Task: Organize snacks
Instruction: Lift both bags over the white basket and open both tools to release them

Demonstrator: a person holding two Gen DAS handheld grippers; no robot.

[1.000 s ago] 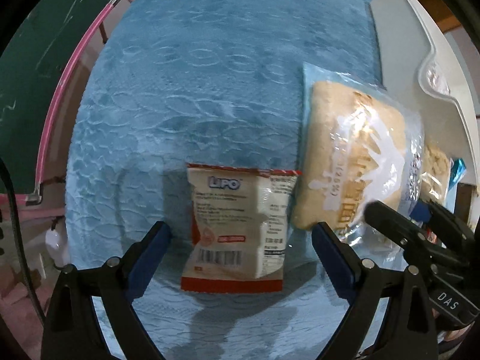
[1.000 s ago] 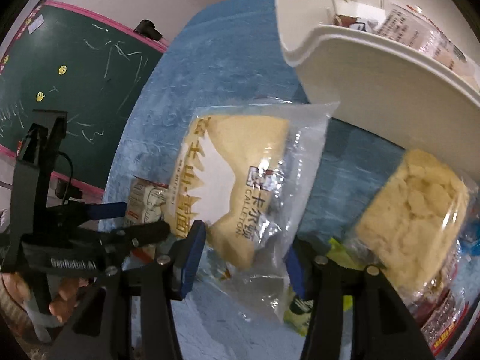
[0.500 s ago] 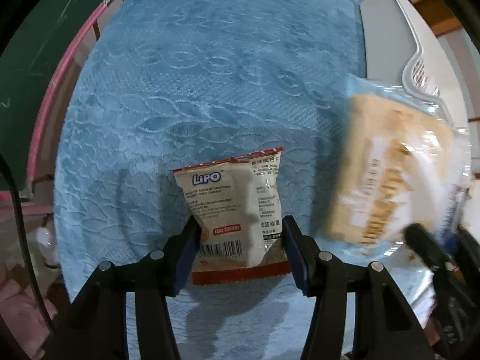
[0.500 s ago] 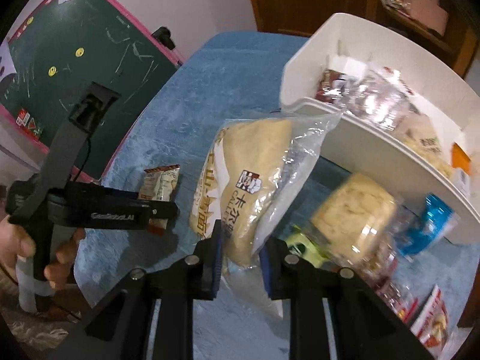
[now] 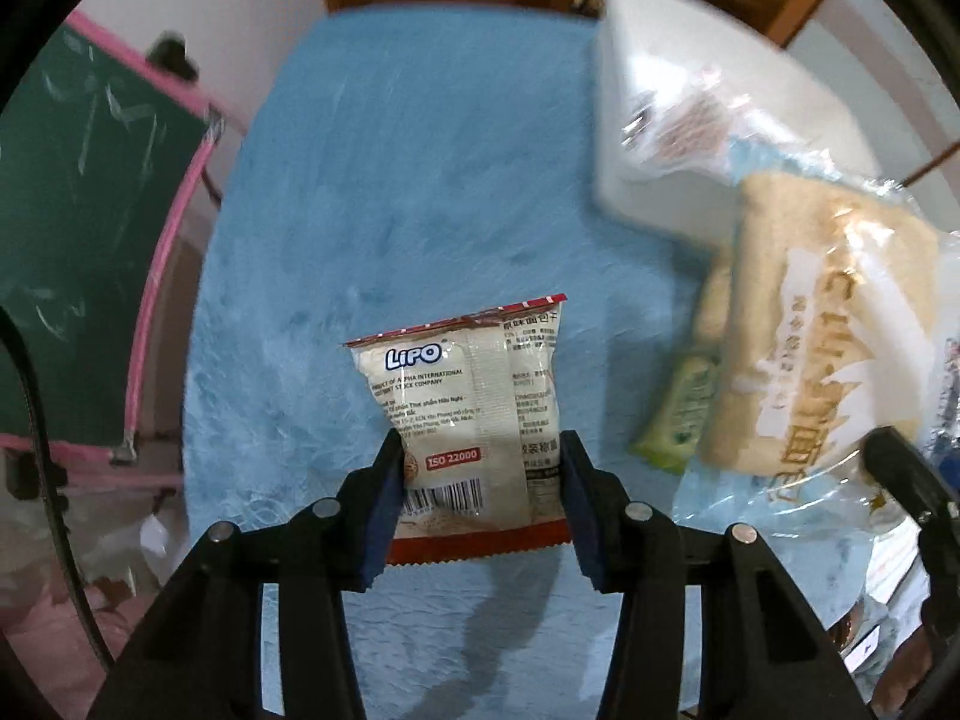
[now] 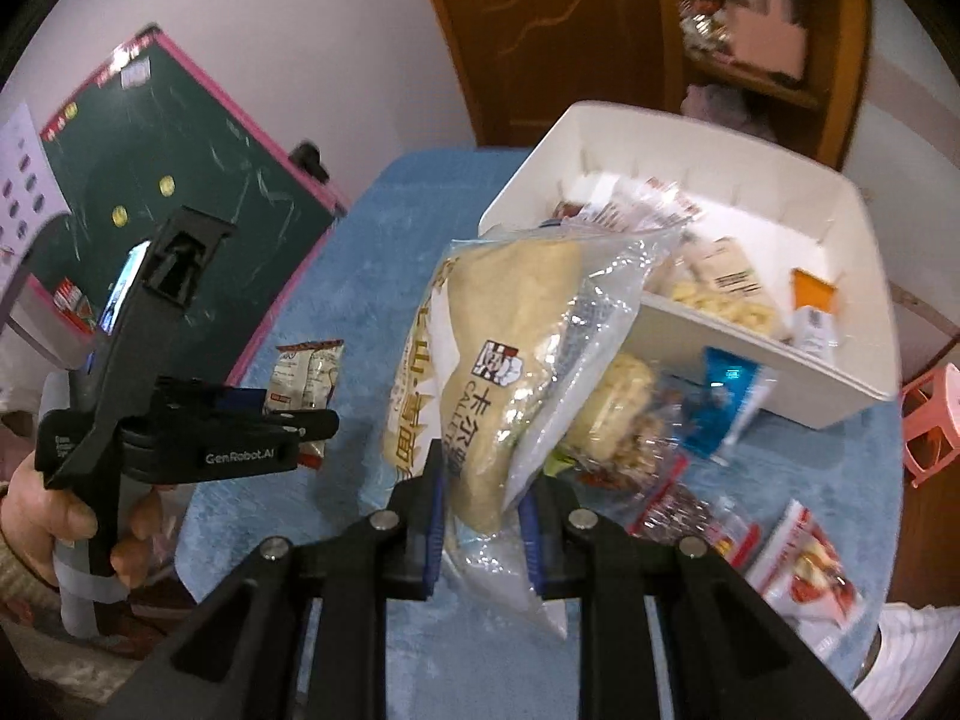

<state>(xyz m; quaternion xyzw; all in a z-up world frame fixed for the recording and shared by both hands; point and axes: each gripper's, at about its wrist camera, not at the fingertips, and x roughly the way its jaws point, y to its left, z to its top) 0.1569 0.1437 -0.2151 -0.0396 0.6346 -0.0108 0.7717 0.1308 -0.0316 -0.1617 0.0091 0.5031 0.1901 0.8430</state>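
Note:
My left gripper (image 5: 477, 504) is shut on a small cream and red Lipo snack packet (image 5: 468, 414) and holds it above the blue cloth (image 5: 420, 180). The packet also shows in the right wrist view (image 6: 306, 384). My right gripper (image 6: 483, 525) is shut on a large clear bread bag (image 6: 480, 372) and holds it up in front of the white bin (image 6: 780, 360). The bread bag shows at the right of the left wrist view (image 5: 822, 336). The bin (image 5: 636, 138) holds several snacks.
Loose snacks lie on the cloth beside the bin: a blue packet (image 6: 726, 402), a red and white packet (image 6: 804, 564), a green bar (image 5: 678, 414). A green chalkboard (image 6: 180, 192) stands to the left. A pink stool (image 6: 930, 420) is at the right.
Both grippers have closed on their packets and lifted them off the cloth. The bread bag now hangs near the bin.

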